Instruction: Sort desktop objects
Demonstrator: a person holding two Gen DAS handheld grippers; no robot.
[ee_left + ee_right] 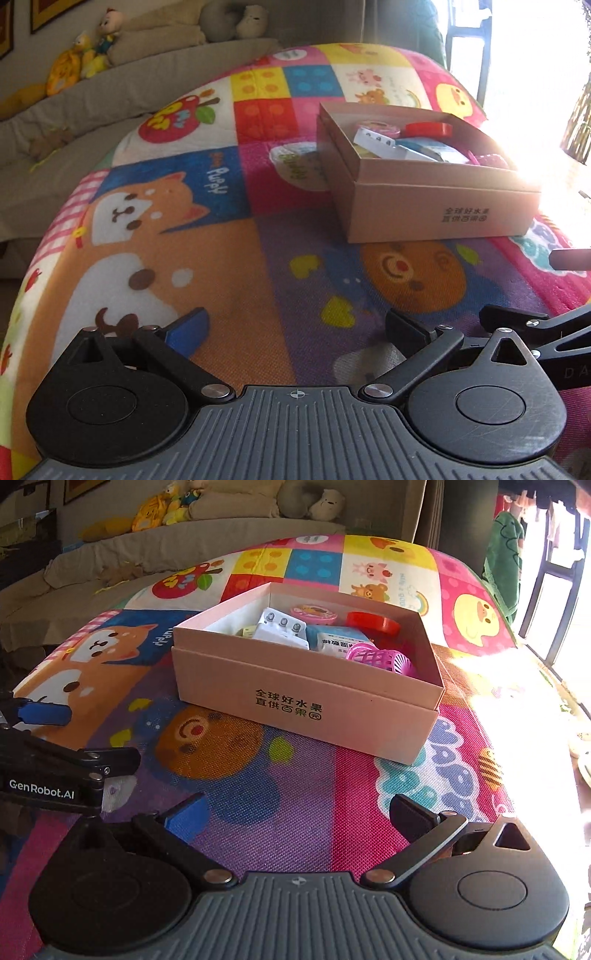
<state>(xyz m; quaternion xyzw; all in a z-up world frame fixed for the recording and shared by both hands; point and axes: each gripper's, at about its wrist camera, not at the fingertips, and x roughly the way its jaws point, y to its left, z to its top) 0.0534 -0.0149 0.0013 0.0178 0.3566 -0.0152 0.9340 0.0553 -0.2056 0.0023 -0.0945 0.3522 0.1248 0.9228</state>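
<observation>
Apparently sorting done: pink cardboard box [306,698] near desk's far right corner holds everything; left tool [295,328] and right tool [295,812] gape empty; next, withdraw.

box wall [306,701] hides the lower items — glare [535,110] washes out its far corner.

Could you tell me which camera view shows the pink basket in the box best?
The right wrist view: the pink basket lies on its side in plain sight inside the box. The left wrist view shows only a sliver over the wall, washed by glare.
</observation>
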